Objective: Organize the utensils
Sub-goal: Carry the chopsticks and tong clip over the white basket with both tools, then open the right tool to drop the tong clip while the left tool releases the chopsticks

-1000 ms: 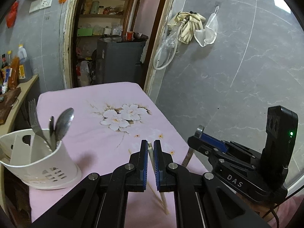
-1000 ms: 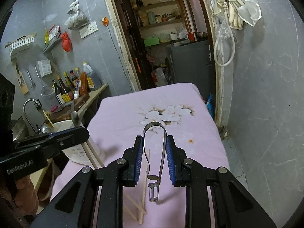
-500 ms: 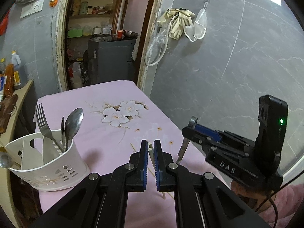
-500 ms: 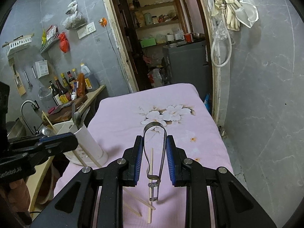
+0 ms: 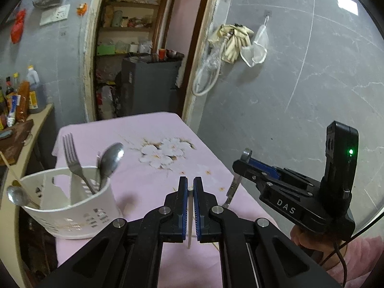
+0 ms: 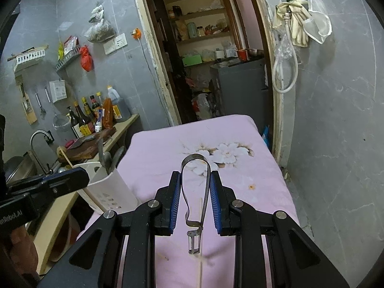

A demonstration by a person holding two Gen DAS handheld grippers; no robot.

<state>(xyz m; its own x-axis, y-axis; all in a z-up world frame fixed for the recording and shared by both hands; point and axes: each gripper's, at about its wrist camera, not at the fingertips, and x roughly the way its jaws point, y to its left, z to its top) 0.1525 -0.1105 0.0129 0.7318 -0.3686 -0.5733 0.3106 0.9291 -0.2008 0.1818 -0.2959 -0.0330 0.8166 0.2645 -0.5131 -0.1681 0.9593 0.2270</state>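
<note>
My left gripper (image 5: 190,184) is shut on a pale chopstick (image 5: 189,218) that hangs down between its jaws, above the pink flowered tablecloth (image 5: 153,144). The white utensil holder (image 5: 69,206) stands to its left with a fork (image 5: 72,156), spoons (image 5: 111,158) and a chopstick in it; it also shows in the right wrist view (image 6: 108,187). My right gripper (image 6: 195,180) is shut on a metal loop-handled peeler (image 6: 195,196), blade hanging down, and it shows in the left wrist view (image 5: 244,165) to the right.
A chopstick (image 6: 200,247) lies on the cloth below the peeler. A counter (image 6: 105,139) with bottles, a cutting board and a sink tap is at the left. A grey tiled wall (image 5: 288,84) runs along the table's right edge. A doorway with shelves is behind.
Both grippers have risen and drawn back from the table with their loads. The utensil holder has come more fully into the left wrist view. The held chopstick now hangs near vertical.
</note>
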